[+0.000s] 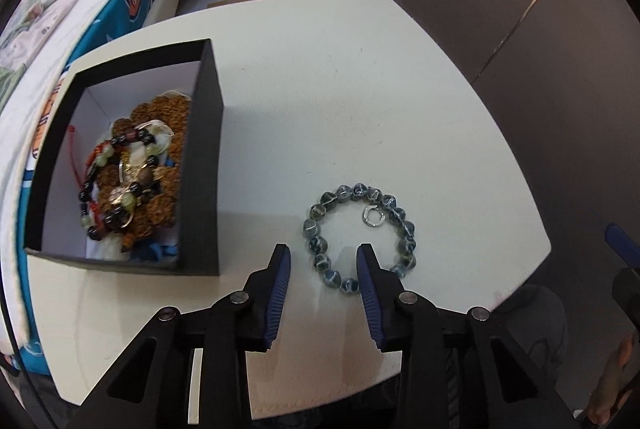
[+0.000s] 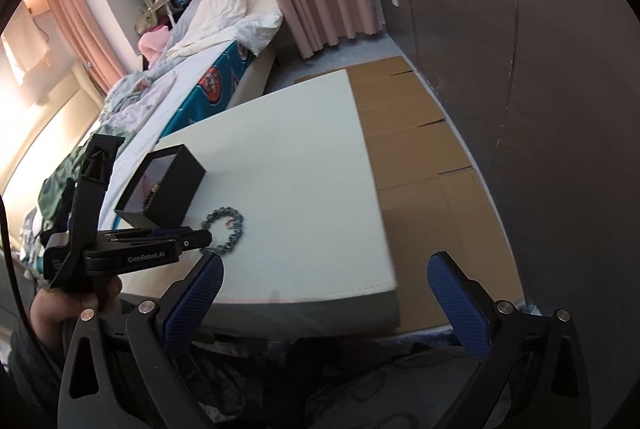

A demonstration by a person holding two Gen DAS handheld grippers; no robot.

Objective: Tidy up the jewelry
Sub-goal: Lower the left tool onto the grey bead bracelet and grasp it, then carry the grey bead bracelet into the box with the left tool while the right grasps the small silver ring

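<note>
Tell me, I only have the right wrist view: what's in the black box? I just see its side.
Observer: The box holds a pile of beaded bracelets, brown, black and pale green, with red cord.
Operator: Is there anything inside the bead bracelet's loop?
Observer: Yes, a small silver ring lies on the table inside the bracelet, near its far side.
Operator: Is the left gripper on the bracelet?
Observer: Not gripping. The left gripper is open, one finger over the bracelet's near edge, the other outside the loop toward the box.
</note>
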